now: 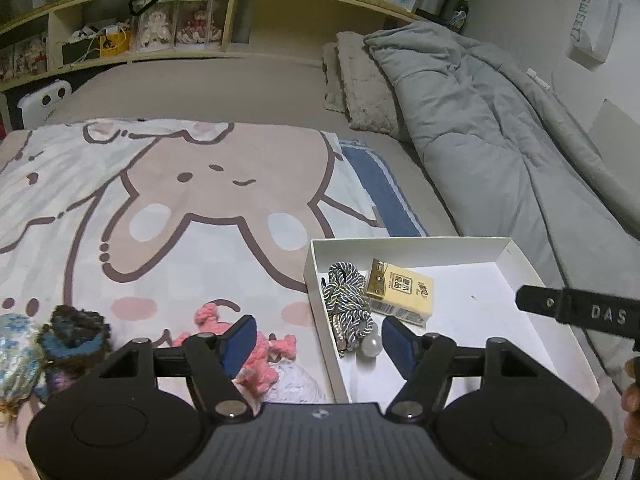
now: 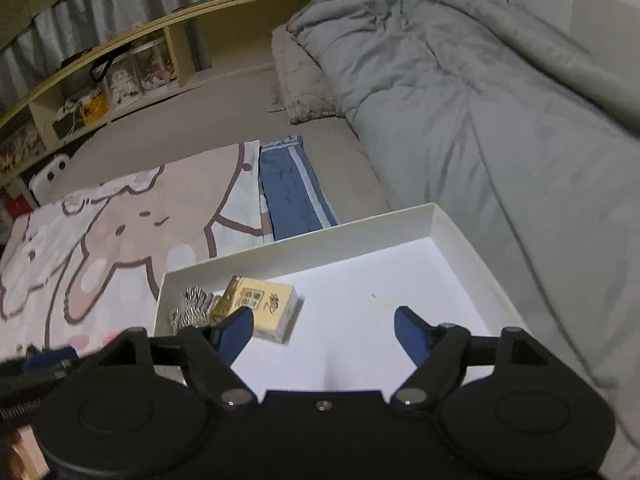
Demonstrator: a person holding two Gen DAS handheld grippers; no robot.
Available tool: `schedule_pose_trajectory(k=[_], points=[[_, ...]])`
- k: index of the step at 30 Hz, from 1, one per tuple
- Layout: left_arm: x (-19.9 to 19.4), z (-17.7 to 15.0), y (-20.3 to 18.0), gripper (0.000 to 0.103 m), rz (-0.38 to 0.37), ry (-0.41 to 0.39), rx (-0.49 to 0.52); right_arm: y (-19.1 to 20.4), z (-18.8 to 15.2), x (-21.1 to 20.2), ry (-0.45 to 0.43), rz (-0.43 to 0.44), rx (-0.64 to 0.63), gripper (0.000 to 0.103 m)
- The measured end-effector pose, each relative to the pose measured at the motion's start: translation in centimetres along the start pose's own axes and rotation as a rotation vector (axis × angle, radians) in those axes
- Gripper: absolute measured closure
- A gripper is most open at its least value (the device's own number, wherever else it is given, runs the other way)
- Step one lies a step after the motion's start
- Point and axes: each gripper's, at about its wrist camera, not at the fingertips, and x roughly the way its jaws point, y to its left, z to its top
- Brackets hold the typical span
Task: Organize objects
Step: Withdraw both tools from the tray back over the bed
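Observation:
A white shallow box (image 1: 400, 242) lies on the bed. In it are a yellow tissue pack (image 1: 400, 292), a blue-and-white braided cord (image 1: 347, 300) and a small white ball (image 1: 370, 346). My left gripper (image 1: 318, 324) hangs open above the box's left wall with nothing between its fingers. A pink knitted piece (image 1: 260, 356) lies on the blanket under its left finger. My right gripper (image 2: 322, 314) is open over the box floor (image 2: 360, 280), empty, with the tissue pack (image 2: 260, 304) just beside its left finger. One black finger of the right gripper (image 1: 580, 312) shows at the right edge.
A dark brown-and-blue knitted item (image 1: 76, 332) and a pale blue flowered pouch (image 1: 18, 356) lie at the near left on the cartoon blanket (image 1: 160, 200). A grey duvet (image 1: 500, 140) runs along the right side. Folded blue cloth (image 2: 288, 188) lies beyond the box, a shelf (image 1: 160, 32) behind the bed.

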Motion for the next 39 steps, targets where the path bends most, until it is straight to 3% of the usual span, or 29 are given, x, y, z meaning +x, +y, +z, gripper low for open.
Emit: schedule_pose_trajectory(k=[14, 27, 39], points=[[-7.3, -0.3, -1.1, 0.001, 0.029, -0.084, 0.051, -0.3, -2.0, -7.3, -0.085, 0.016, -0.016, 0.004], [-13.4, -2.0, -1.3, 0.0, 0.033, -0.133, 0.064, -0.1, -3.8, -13.4, -0.142, 0.02, -0.032, 0.0], [-17.3, -3.5, 0.0, 0.0, 0.051, -0.158, 0.072, 1.0, -5.2, -16.3, -0.163, 0.038, -0.027, 0.0]])
